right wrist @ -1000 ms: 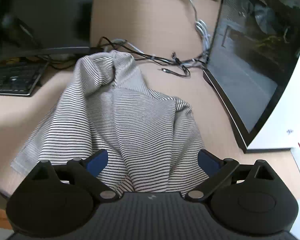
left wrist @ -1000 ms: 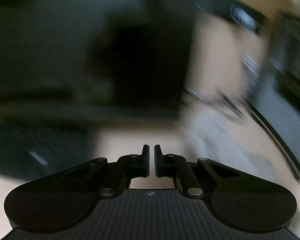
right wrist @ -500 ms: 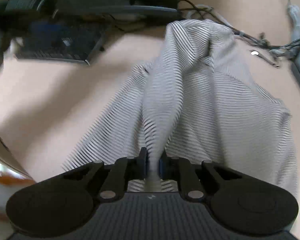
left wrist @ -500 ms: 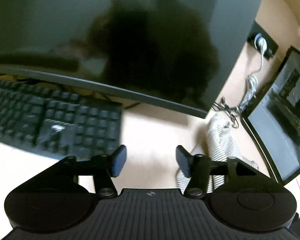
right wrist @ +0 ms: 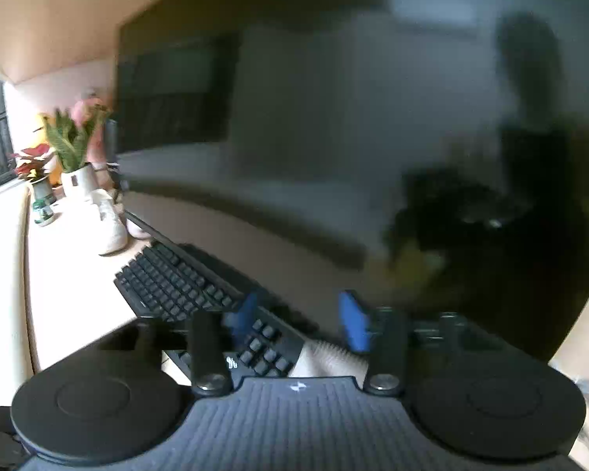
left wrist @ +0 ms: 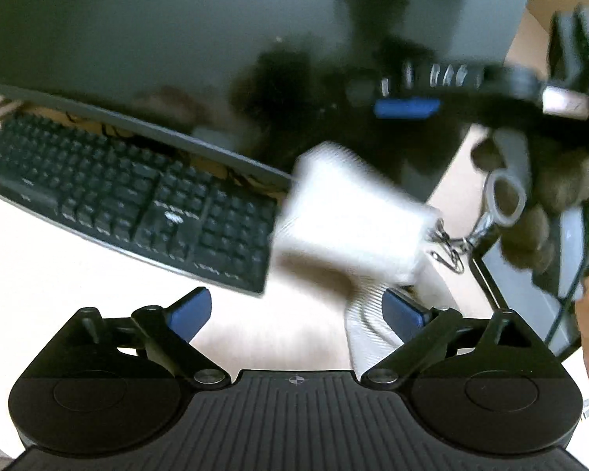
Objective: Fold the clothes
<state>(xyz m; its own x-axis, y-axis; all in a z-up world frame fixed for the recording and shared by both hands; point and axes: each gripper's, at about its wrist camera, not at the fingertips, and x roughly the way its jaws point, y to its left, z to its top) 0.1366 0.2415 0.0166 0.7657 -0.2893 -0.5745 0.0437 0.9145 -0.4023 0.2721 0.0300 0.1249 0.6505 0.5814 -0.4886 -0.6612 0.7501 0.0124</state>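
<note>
Left tool [left wrist: 297, 310] has its blue-padded fingers spread wide over the pale desk [left wrist: 78, 271], nothing between them. The grey-and-white striped cloth garment [left wrist: 367, 322] lies bunched by its right finger, with a blurred part lifted above. Right tool [right wrist: 300, 320] is apart too, cloth just below it. Further back: black keyboard [left wrist: 137, 200], then a big dark monitor [left wrist: 216, 39].

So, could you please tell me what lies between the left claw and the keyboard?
Bare desk separates the left claw from the keyboard, in the left wrist view; the striped garment lies beside its right finger.
</note>
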